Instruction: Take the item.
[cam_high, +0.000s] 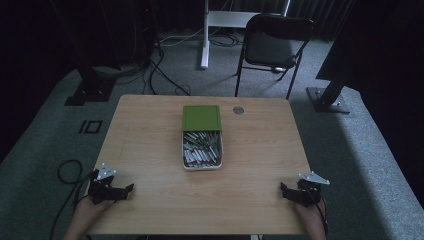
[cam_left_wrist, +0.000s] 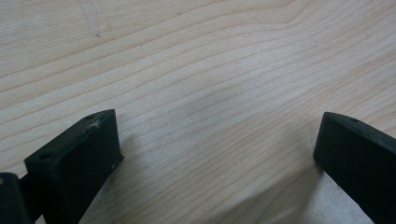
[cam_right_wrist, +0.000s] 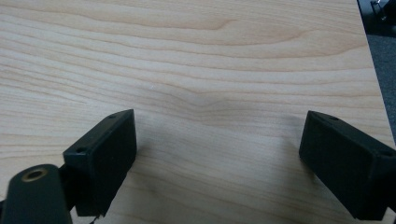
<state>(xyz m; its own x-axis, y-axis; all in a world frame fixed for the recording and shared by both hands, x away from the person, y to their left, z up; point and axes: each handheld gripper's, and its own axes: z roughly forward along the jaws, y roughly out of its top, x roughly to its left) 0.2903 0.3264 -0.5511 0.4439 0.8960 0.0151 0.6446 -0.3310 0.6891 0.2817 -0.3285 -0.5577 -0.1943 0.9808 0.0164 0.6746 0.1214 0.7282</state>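
1. A wooden bench (cam_high: 150, 140) stands on grey carpet, with a black folding chair (cam_high: 272, 42) behind its far edge and a white stand leg (cam_high: 205, 35) to the left of the chair.
2. A white tray (cam_high: 202, 166) sits at the middle of the bench, full of small silvery cylindrical pieces (cam_high: 201, 150); what they are is too small to tell.
3. A green lid (cam_high: 201, 118) lies flat just beyond the tray, overlapping its far end.
4. A small round grey disc (cam_high: 238, 110) lies on the bench to the right of the lid, near the far edge.
5. The left gripper (cam_high: 127, 189) rests at the near left corner of the bench, held by the left hand (cam_high: 87, 210). Its jaws stand wide apart over bare wood, holding nothing.
6. The right gripper (cam_high: 284, 190) rests at the near right corner, held by the right hand (cam_high: 310, 217). Its jaws are also spread wide and empty.
7. Both grippers are well apart from the tray.
8. A black cable (cam_high: 67, 172) loops on the carpet left of the bench.
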